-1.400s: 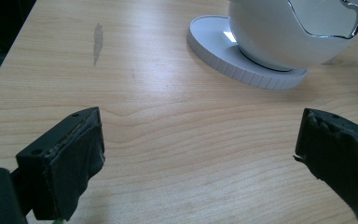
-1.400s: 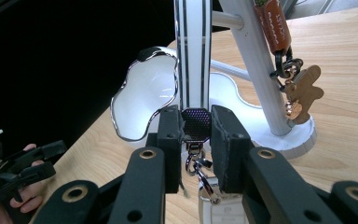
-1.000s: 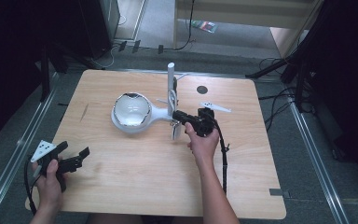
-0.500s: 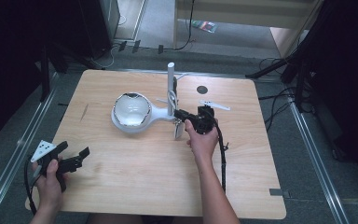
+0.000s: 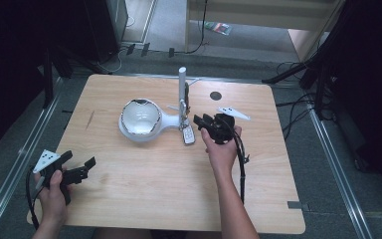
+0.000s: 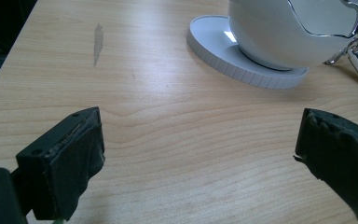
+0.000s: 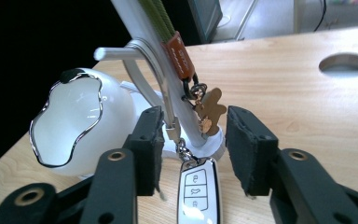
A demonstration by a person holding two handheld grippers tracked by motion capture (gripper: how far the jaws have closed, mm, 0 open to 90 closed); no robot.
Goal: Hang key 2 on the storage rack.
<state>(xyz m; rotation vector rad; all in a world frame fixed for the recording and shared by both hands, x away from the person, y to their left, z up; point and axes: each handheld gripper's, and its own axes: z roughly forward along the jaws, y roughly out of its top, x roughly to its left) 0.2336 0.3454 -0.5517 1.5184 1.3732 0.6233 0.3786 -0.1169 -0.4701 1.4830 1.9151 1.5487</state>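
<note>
White key fob [image 7: 196, 189] cut off, right gripper [image 7: 193, 149] jaws parted.

You can't read the small lettering on the brown leather tab [image 7: 181, 58]; the car key [image 7: 197, 192] shows only button icons.

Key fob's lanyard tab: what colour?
Reddish-brown leather tab, on an olive-green strap; clearest in the right gripper view.

Even overhead light on table [image 5: 144, 194]; surroundings nearly black. Soft short shadows. Glare on bowl [image 5: 140, 118] rim and key fob [image 7: 197, 189]. High view slightly soft, mild bend at edges. Gripper views: jaws close up a bit blurred, bkgd in right one out of focus.
</note>
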